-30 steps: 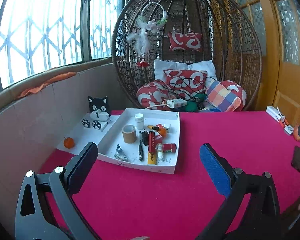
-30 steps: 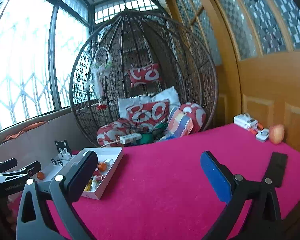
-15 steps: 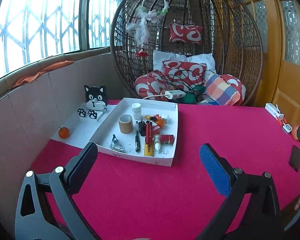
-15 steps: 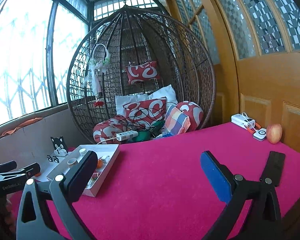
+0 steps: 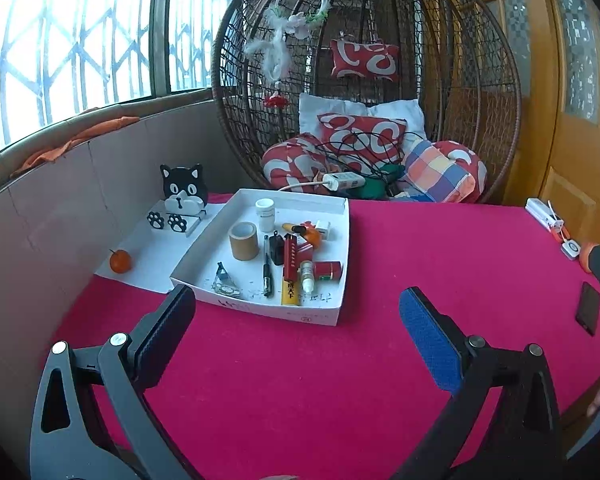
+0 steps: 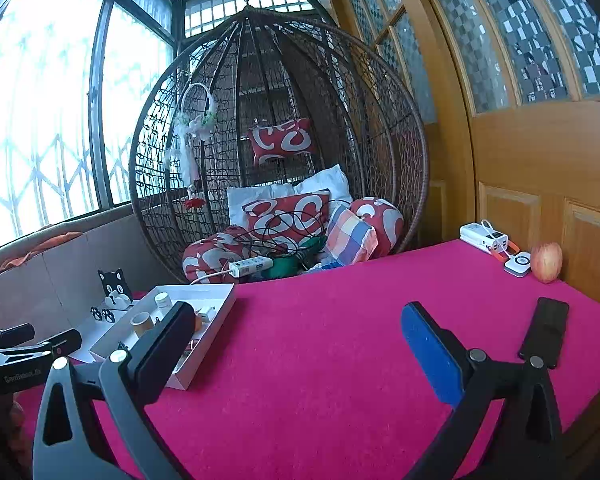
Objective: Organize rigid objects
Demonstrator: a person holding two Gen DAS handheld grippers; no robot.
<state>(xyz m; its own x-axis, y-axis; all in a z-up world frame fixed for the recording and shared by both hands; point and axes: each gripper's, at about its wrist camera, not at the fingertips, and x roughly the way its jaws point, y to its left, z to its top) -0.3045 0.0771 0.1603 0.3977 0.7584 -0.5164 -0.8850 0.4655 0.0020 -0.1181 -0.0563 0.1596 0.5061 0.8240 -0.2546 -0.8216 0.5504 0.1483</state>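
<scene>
A white tray [image 5: 342, 216] sits on the pink table, ahead of my left gripper [image 5: 296, 326]. It holds a tape roll [image 5: 244, 241], a white bottle [image 5: 265, 214], a black pen [image 5: 266, 266], a red case [image 5: 290, 258], a dropper bottle [image 5: 307, 276] and other small items. My left gripper is open and empty, short of the tray's front edge. My right gripper [image 6: 296, 336] is open and empty above the table's middle, with the tray [image 6: 220, 312] to its left.
A cat-shaped stand [image 5: 182, 196] and a small orange [image 5: 120, 261] sit on white paper left of the tray. A black phone [image 6: 546, 330], an apple [image 6: 546, 262] and white chargers [image 6: 484, 236] lie at the right. A wicker hanging chair [image 6: 280, 140] stands behind the table.
Both grippers have drawn back and risen slightly, so the tray looks a little farther off. Both stay open and empty.
</scene>
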